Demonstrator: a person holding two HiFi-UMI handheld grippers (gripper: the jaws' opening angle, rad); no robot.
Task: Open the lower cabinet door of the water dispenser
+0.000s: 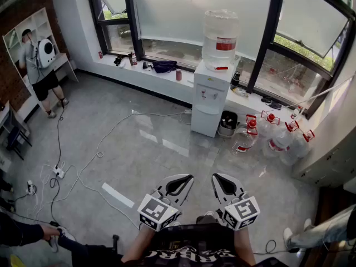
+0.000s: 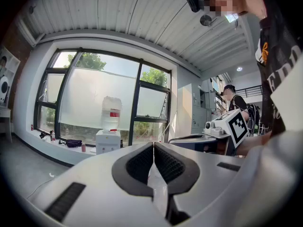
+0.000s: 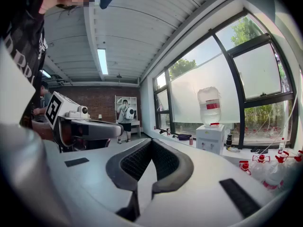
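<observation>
We hold both tongs low in front of us, well apart from the water dispenser [image 1: 210, 96], which stands across the floor [image 1: 139, 149] against the window sill, a large bottle [image 1: 220, 38] on top. Its lower cabinet door [image 1: 205, 121] is shut. The left tongs [image 1: 182, 182] are pressed together with nothing between them, and so are the right tongs [image 1: 222, 182] (each gripper view shows its pads meeting at the tip). Only the head view shows the white cables [image 1: 78, 168] strewn over the floor and the whole row of spare bottles [image 1: 275, 138] just right of the dispenser. The right gripper view catches a few of those bottles at its edge; the left gripper view shows none. The ribbed ceiling [image 3: 128, 27] appears only in the gripper views, and each of them shows the other gripper's marker cube beside it.
</observation>
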